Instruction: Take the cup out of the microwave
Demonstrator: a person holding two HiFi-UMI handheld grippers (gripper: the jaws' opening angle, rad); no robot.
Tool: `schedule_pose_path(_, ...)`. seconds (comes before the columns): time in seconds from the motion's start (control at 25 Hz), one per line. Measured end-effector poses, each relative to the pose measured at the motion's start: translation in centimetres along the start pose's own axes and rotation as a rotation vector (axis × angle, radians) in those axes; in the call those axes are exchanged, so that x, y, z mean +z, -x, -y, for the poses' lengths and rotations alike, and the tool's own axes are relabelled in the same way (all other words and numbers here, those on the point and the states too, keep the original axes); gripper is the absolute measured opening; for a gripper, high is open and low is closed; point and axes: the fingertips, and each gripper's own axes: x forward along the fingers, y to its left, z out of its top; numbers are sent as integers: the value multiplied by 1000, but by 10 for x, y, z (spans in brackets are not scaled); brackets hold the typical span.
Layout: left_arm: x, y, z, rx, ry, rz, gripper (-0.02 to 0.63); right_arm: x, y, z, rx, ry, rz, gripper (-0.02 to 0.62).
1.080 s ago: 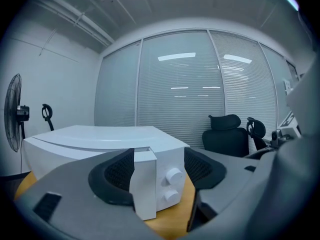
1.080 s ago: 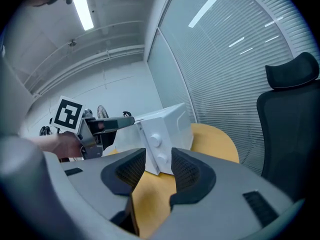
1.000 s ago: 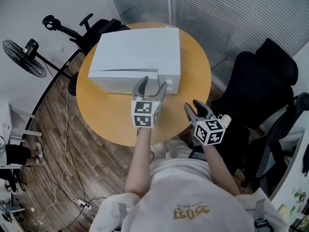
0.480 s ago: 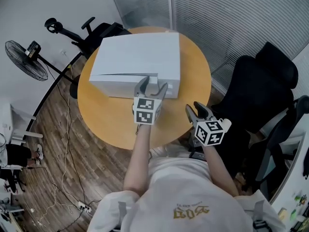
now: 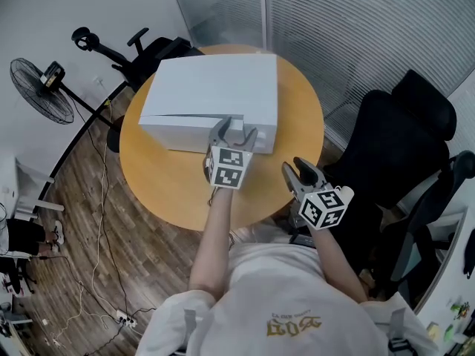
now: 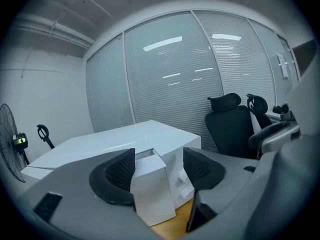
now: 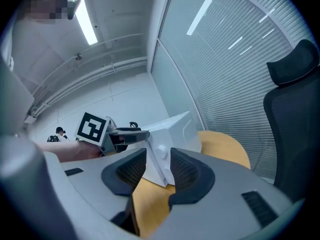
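**Door approach.** Your left gripper (image 5: 236, 127), its jaws wide and just closing slightly, straddles the ajar door (image 6: 150, 186) of the white box-shaped microwave (image 5: 215, 91) on the round wooden surface (image 5: 174, 188). Your right gripper (image 5: 293, 165) hovers with its jaws apart and empty. The cup is out of sight.

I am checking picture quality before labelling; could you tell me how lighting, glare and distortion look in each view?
Head view: soft light, sharp, no glare on the white box-shaped microwave. Left gripper view: fisheye, dark corners, bright streaks on the frosted glass wall. Right gripper view: same fisheye, a long ceiling tube lamp glares.
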Motion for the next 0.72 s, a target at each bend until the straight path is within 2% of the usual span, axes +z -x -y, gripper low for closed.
schedule_pose_path(0.12,3,-3,-4,9,9,24,296,-5,-1,-5,25,-11,-19,161)
schedule_pose_path(0.28,5,1,-7,22,35,54,252,-11,0,-4,29,-39,-34,161)
schedule_pose_path(0.52,1,5,-6,52,1,82,249,-13,-3,-11,56,-36,-45,161)
schedule_pose_path(0.6,-3,4,-5,66,-46,60,244,-14,-3,-13,60,-27,-50,161)
schedule_pose_path(0.72,-9,1,-3,87,-174,9,244,-13,-2,-13,61,-26,-45,161)
